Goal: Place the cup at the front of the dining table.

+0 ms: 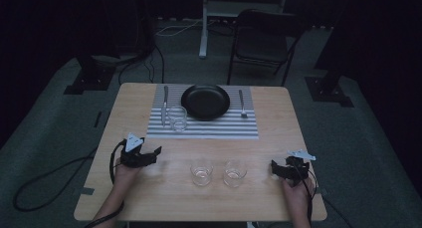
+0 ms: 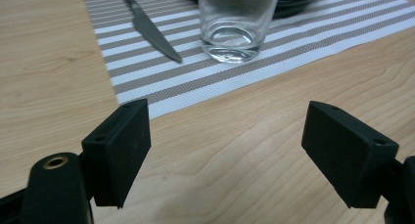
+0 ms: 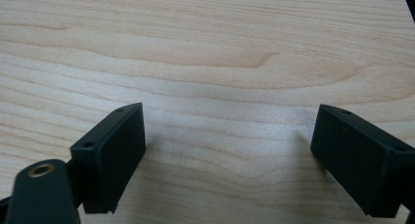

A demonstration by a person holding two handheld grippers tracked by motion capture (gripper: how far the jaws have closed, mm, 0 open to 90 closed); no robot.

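Your left hand-held gripper [image 2: 225,150] sat spread and empty, the glass [image 2: 238,23] on the striped placemat [image 2: 303,35] dead ahead, upper centre; right hand-held gripper [image 3: 227,158] spread too.

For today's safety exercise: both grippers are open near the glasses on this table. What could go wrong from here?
1. The two clear drinking glasses stand close together on the wooden table; gripping one could knock the other.
2. The third clear glass stands beside the steel knife on the striped placemat; the left gripper might nudge the knife.
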